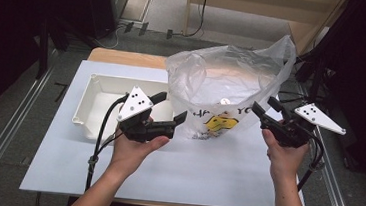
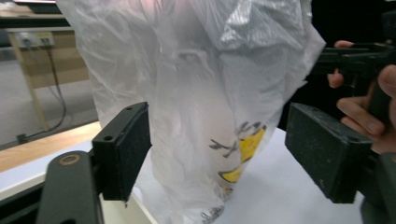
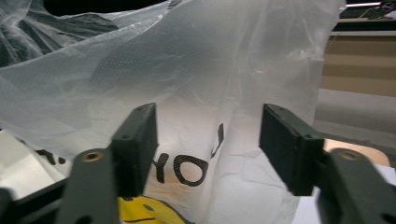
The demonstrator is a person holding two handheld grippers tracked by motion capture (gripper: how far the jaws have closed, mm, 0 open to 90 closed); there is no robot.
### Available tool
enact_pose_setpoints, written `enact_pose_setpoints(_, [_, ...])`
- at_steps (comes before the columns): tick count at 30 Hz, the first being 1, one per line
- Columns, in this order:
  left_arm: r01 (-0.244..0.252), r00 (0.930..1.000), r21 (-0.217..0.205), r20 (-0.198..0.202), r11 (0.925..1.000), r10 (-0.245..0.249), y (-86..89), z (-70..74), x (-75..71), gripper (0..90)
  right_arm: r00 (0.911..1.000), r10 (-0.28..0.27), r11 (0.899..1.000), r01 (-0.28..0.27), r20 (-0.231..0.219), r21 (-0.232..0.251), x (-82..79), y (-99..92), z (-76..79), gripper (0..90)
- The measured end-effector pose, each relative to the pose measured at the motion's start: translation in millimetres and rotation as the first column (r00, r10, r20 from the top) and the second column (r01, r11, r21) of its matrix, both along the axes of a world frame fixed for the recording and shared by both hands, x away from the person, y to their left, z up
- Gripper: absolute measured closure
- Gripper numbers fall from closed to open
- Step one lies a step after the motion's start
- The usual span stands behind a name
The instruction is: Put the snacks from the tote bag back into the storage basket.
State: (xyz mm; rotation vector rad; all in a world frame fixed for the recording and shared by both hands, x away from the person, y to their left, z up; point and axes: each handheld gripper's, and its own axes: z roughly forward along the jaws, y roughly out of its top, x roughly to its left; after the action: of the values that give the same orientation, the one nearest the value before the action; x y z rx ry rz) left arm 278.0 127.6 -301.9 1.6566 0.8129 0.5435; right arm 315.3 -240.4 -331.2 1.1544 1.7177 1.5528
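Note:
A clear plastic bag (image 1: 227,87) with a yellow smiley print and black letters stands upright and open on the white table top (image 1: 205,170). My left gripper (image 1: 169,107) is open just left of the bag, jaws pointing at its lower side. My right gripper (image 1: 265,109) is open at the bag's right side, close to the plastic. In the left gripper view the bag (image 2: 196,93) sits between and beyond the spread jaws, with the other hand (image 2: 369,112) behind it. In the right gripper view the bag (image 3: 205,107) hangs between the open jaws.
A white rectangular tray (image 1: 93,106) lies left of the bag, behind my left gripper. The white board rests on a wooden table (image 1: 125,57). Black cables (image 1: 100,136) trail from both grippers. Dark stands and a wooden frame lie beyond the table.

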Motion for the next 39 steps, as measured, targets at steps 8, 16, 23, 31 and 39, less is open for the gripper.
enact_pose_setpoints(8, [-0.008, 0.9995, -0.009, 0.031, 0.9999, 0.008, -2.4, 9.1, 3.4, 33.0, 1.0000, 0.002, 0.994, -0.003, 0.004, 0.107, -0.5, -5.2, 5.7, 13.3])
enact_pose_setpoints(16, [0.019, 0.9996, 0.008, 0.022, 0.9998, -0.019, -1.3, 6.1, 6.9, 90.0, 0.9973, -0.070, 0.996, 0.068, 0.022, 0.062, -5.0, -1.2, 17.9, 13.0])
enact_pose_setpoints(23, [0.076, 0.9970, 0.069, 0.009, 0.9947, -0.077, -8.0, -5.1, 5.3, 90.0, 0.9957, -0.088, 0.992, 0.085, 0.028, 0.089, -3.2, -3.3, 22.7, 12.8])
enact_pose_setpoints(31, [0.109, 0.9937, 0.070, -0.035, 0.9916, -0.106, -5.9, -25.6, 6.8, 90.0, 0.9973, -0.059, 0.996, 0.056, 0.043, 0.076, -0.3, -0.7, 20.3, 40.4])
enact_pose_setpoints(39, [0.122, 0.9923, 0.090, -0.035, 0.9885, -0.119, -10.2, -29.5, 4.8, 90.0, 0.9994, -0.010, 0.997, 0.012, 0.033, -0.071, 2.4, 18.6, 13.9, 90.0])
